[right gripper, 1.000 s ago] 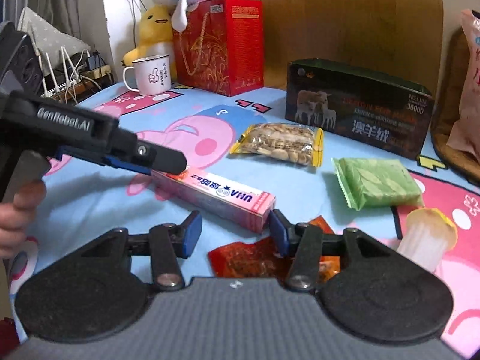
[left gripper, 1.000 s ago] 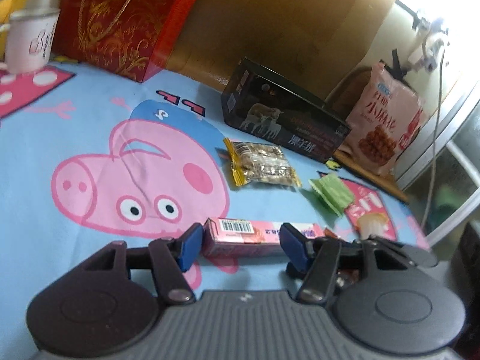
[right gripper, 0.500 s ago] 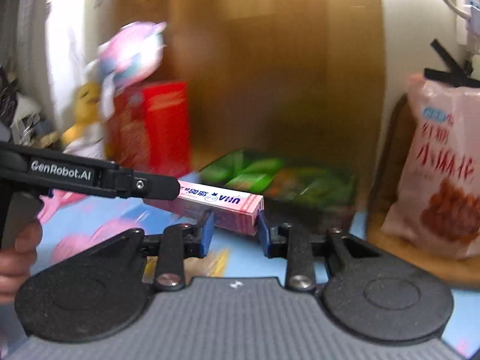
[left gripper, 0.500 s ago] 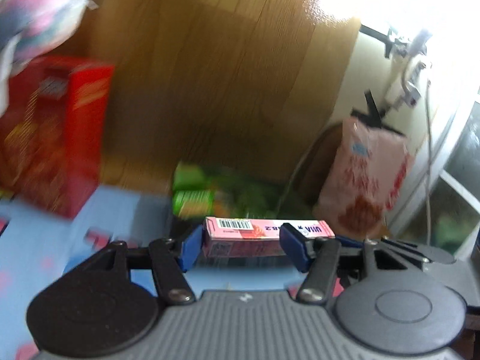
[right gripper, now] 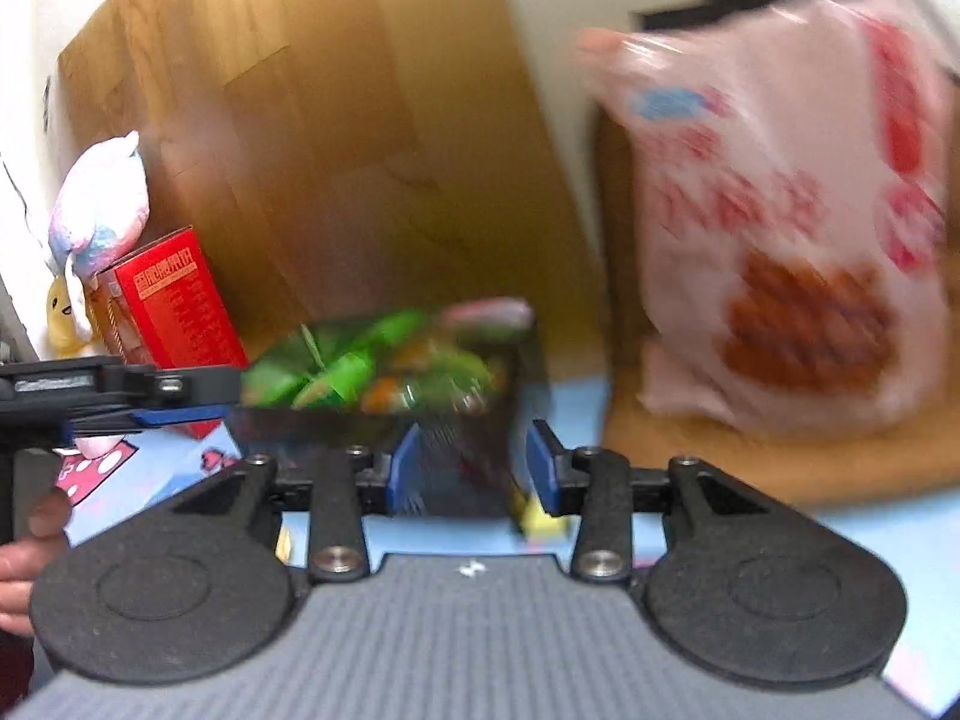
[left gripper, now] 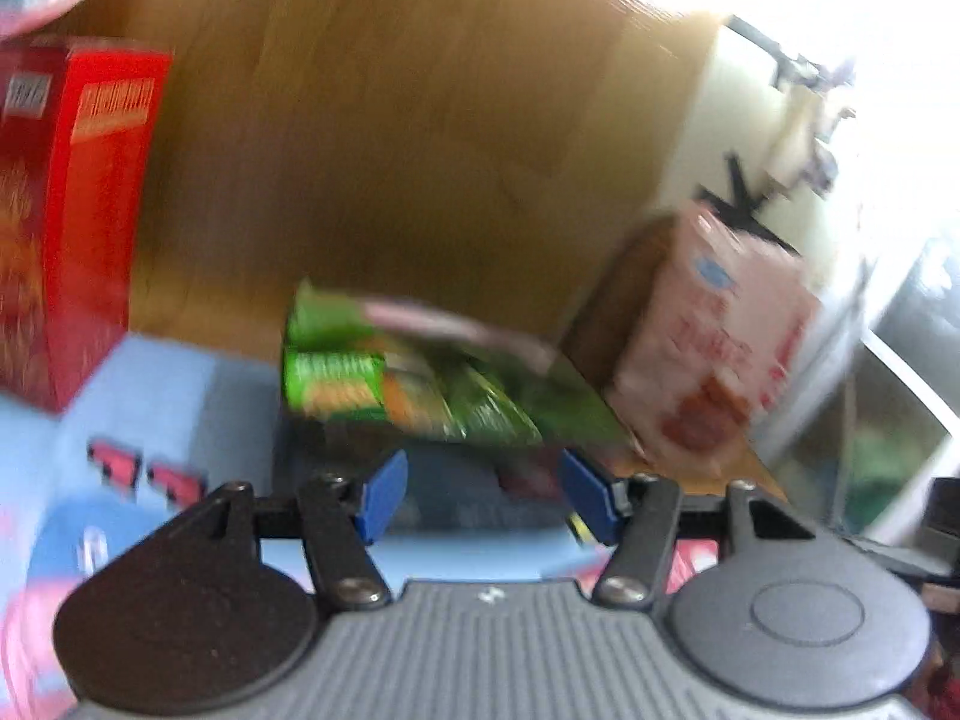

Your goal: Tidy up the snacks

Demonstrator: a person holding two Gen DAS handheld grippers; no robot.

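The dark open box (left gripper: 336, 450) (right gripper: 384, 426) holds several green and orange snack packets (left gripper: 390, 384) (right gripper: 360, 372). A blurred pink candy box (left gripper: 456, 324) (right gripper: 486, 312) lies on top of them at the far side. My left gripper (left gripper: 480, 498) is open and empty, just in front of the box. My right gripper (right gripper: 474, 468) is open and empty, at the box's near right end. The left gripper's arm (right gripper: 120, 390) shows at the left of the right wrist view.
A red gift box (left gripper: 66, 216) (right gripper: 174, 300) stands at the left by the wooden wall, with plush toys (right gripper: 96, 210) on it. A large pink snack bag (left gripper: 720, 348) (right gripper: 792, 240) leans at the right on a wooden board. The blue cartoon cloth (left gripper: 168, 414) lies below.
Both grippers let go of the pink candy box, which now lies in the dark box. Both jaws have opened wider. The views are blurred from motion.
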